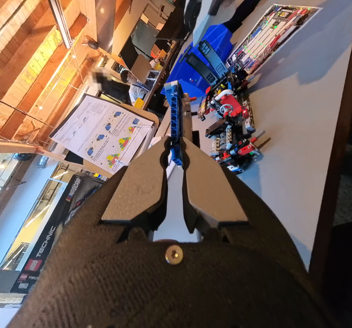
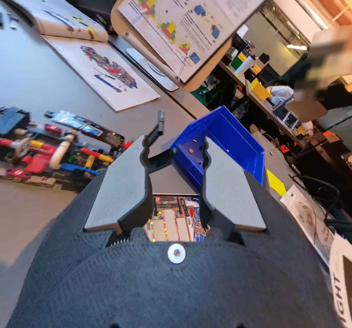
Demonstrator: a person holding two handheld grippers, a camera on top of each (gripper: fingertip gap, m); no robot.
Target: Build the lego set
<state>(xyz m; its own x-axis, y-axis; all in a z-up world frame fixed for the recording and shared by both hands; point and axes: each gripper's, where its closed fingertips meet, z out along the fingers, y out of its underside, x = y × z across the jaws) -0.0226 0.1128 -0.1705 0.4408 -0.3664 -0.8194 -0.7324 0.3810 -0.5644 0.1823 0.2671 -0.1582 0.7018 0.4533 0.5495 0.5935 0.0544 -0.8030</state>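
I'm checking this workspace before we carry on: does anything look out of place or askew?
Nothing looks damaged or spilled. The left gripper is shut on a long blue beam, held clear of the car model. The right gripper is open and empty by the blue bin.

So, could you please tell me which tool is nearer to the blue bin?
Right. The right tool hangs open just before the blue bin, while the left tool, shut on a blue beam, is farther back.
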